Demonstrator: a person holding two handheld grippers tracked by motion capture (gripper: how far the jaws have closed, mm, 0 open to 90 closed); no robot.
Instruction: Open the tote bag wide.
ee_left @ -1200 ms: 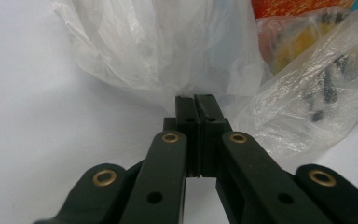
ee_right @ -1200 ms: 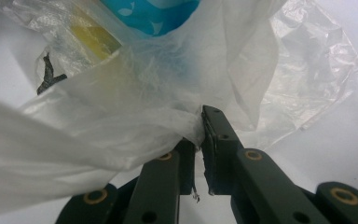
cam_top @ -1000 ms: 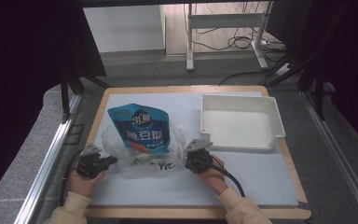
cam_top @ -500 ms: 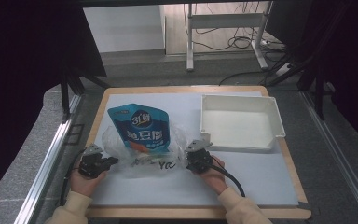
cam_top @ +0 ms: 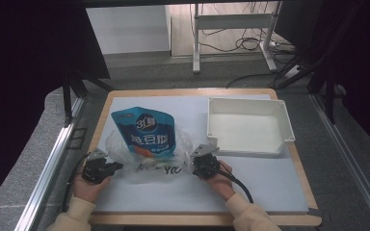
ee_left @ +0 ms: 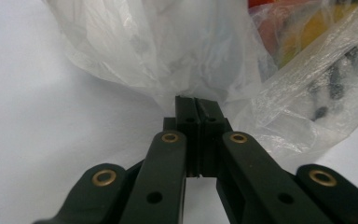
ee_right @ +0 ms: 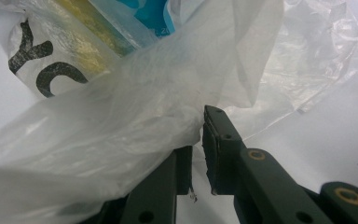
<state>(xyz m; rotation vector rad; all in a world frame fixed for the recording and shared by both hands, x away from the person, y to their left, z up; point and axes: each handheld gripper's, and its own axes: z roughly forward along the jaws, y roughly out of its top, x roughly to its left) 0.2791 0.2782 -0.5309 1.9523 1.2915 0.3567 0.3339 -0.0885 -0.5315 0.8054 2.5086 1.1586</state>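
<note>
Plastic bag point(cam_top: 147, 161) lies between left gripper point(ee_left: 197, 105) and right gripper point(ee_right: 196, 130), both pinching it.

Count: one blue pouch point(cam_top: 144, 131), one clear plastic bag point(cam_top: 149, 159), one white tray point(cam_top: 248, 126), two tools, left point(cam_top: 118, 166) and right point(cam_top: 196, 158)

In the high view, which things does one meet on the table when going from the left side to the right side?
Left gripper → clear plastic bag with the blue pouch standing in it → right gripper → white tray.
</note>
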